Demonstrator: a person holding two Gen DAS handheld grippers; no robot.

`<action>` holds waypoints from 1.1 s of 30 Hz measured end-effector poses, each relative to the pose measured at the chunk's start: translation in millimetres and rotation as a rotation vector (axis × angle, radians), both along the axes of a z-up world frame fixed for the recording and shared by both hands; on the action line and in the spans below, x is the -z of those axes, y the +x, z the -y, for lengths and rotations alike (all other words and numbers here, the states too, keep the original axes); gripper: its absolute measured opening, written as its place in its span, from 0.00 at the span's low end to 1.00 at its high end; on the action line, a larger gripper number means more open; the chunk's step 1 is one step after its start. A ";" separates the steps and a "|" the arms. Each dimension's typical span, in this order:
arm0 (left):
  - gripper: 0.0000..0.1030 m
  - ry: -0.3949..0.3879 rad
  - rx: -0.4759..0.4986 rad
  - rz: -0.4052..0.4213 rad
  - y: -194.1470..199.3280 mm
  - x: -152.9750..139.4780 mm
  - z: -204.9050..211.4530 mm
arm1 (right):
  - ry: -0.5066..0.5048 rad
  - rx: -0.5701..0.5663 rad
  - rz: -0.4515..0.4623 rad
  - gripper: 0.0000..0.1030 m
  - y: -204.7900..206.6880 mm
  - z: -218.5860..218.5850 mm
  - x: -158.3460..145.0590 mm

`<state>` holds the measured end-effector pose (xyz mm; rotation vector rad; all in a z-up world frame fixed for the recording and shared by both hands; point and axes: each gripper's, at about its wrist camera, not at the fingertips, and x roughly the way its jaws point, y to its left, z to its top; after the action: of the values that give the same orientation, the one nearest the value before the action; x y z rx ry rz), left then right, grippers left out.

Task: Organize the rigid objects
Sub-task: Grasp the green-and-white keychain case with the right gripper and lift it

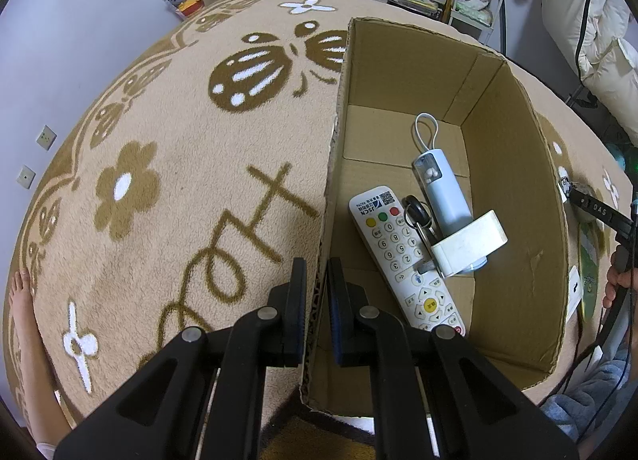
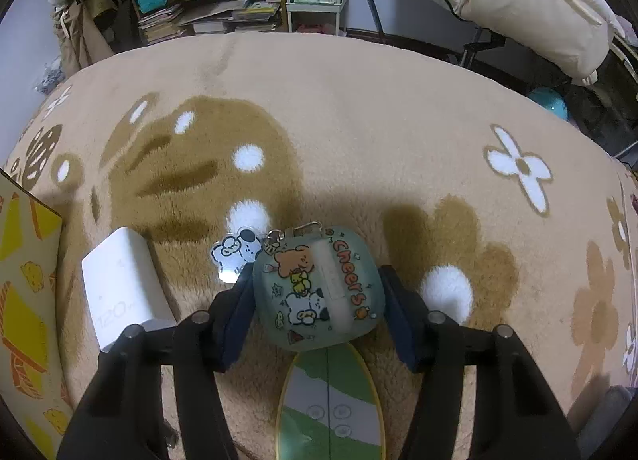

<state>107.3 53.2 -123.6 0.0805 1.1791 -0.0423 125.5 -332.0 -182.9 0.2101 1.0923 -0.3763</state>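
Note:
My left gripper is shut on the left wall of an open cardboard box, one finger on each side of it. Inside the box lie a white remote, a bunch of keys, a pale blue device with a cord loop and a white block. In the right wrist view my right gripper points down at the rug, its pads against both sides of a green cartoon-printed case marked "cheers". A small dog charm hangs from the case's top.
A white charger brick lies on the rug left of the case. A green-striped oval item lies just below it. The box's printed outer wall stands at far left. Shelves and bedding border the beige rug.

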 end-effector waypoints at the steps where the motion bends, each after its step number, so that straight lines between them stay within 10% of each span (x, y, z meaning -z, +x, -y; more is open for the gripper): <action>1: 0.10 0.001 0.001 0.000 0.1 0.0 -0.1 | 0.006 0.002 0.006 0.62 -0.9 -0.1 -2.3; 18: 0.10 -0.010 -0.001 -0.002 0.5 0.0 -1.6 | 0.057 -0.206 0.418 0.62 -9.1 -78.4 -122.8; 33: 0.08 -0.006 0.004 -0.005 0.4 0.3 -0.2 | 0.059 -0.556 0.428 0.62 -19.3 -216.2 -136.8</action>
<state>107.7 53.4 -123.9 0.0782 1.1842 -0.0497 106.1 -115.8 -46.1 0.0289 0.6975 0.1962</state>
